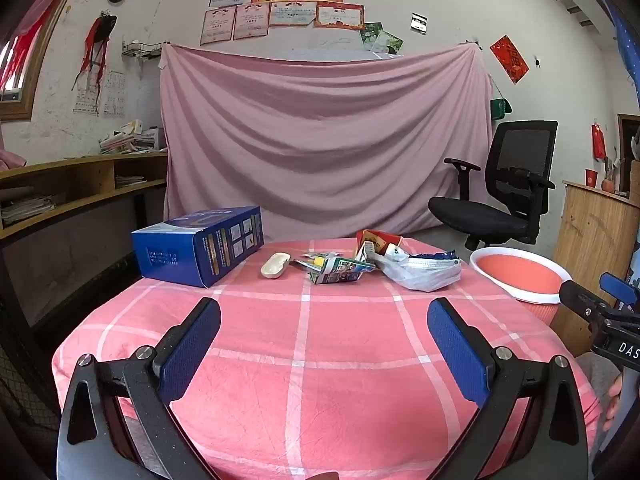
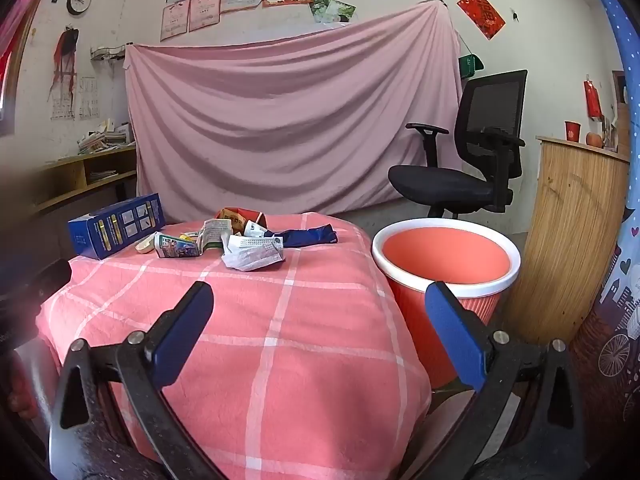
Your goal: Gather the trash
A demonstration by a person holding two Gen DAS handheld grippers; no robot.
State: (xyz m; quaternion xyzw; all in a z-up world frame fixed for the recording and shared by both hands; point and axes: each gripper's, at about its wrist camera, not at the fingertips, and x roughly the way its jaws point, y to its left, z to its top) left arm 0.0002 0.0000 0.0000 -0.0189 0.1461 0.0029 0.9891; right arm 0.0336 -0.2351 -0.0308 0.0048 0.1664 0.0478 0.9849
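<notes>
A heap of trash lies at the far side of the pink checked table [image 1: 304,344]: a crumpled face mask [image 1: 424,272] [image 2: 256,256], a crushed green carton [image 1: 340,271] [image 2: 176,247], a red wrapper [image 1: 376,238] [image 2: 240,216] and a dark blue wrapper [image 2: 308,236]. An orange bin with a white rim [image 1: 520,272] [image 2: 444,260] stands right of the table. My left gripper [image 1: 324,312] is open and empty above the near table. My right gripper [image 2: 320,296] is open and empty near the table's right edge, and shows at the right edge of the left wrist view [image 1: 600,304].
A blue box [image 1: 200,248] [image 2: 116,226] and a cream oval case [image 1: 275,265] sit at the table's far left. A black office chair [image 1: 504,188] [image 2: 472,160] stands behind the bin, a wooden cabinet [image 2: 568,232] to its right, shelves [image 1: 72,192] at left.
</notes>
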